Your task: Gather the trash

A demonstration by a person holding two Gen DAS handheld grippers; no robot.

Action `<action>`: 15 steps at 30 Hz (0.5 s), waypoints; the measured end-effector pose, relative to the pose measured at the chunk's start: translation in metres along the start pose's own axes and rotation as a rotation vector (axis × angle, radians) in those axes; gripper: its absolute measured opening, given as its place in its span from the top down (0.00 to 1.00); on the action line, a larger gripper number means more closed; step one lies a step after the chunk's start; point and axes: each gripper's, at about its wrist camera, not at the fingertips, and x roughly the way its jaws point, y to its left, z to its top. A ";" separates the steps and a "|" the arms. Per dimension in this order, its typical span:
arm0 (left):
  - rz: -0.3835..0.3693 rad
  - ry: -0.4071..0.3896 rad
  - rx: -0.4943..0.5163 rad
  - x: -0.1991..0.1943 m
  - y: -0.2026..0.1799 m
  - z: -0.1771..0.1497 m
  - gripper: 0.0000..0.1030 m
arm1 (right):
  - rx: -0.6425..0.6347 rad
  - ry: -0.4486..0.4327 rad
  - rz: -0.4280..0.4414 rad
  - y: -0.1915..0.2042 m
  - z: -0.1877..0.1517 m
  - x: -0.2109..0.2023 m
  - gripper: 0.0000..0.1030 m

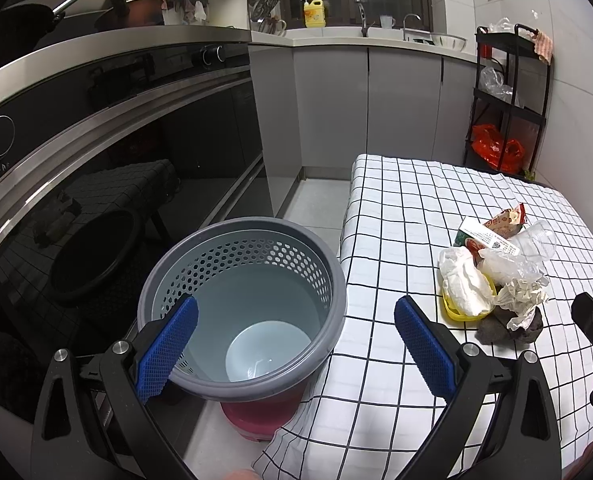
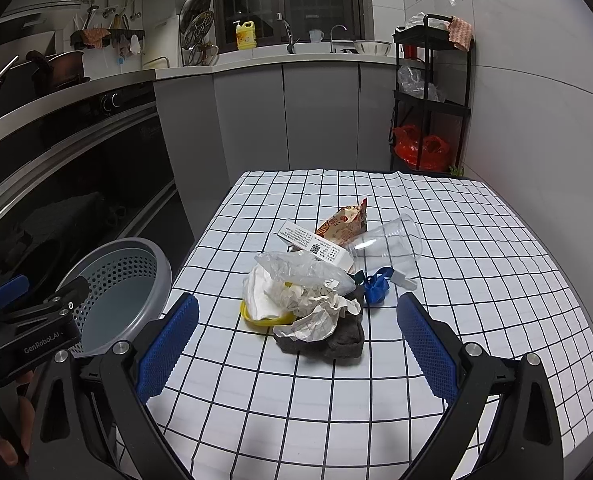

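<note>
the grey perforated bin (image 1: pixel 242 312) stands on the floor just beside the table's left edge, mouth open upward and nothing over it except the left gripper (image 1: pixel 296 344), jaws spread wide, above its rim. the checked tablecloth (image 2: pixel 476 280) is bare in front of and to the right of the trash pile (image 2: pixel 316 280). the right gripper (image 2: pixel 296 344), jaws apart, hangs before the pile with clear cloth between. a tipped clear plastic cup (image 2: pixel 392 242) crowds the pile's far right side. the oven front (image 1: pixel 108 168) closes off the bin's left.
</note>
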 end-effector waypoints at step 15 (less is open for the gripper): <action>0.002 0.000 0.000 0.000 0.000 0.000 0.06 | 0.002 -0.001 0.001 0.000 -0.001 0.001 0.08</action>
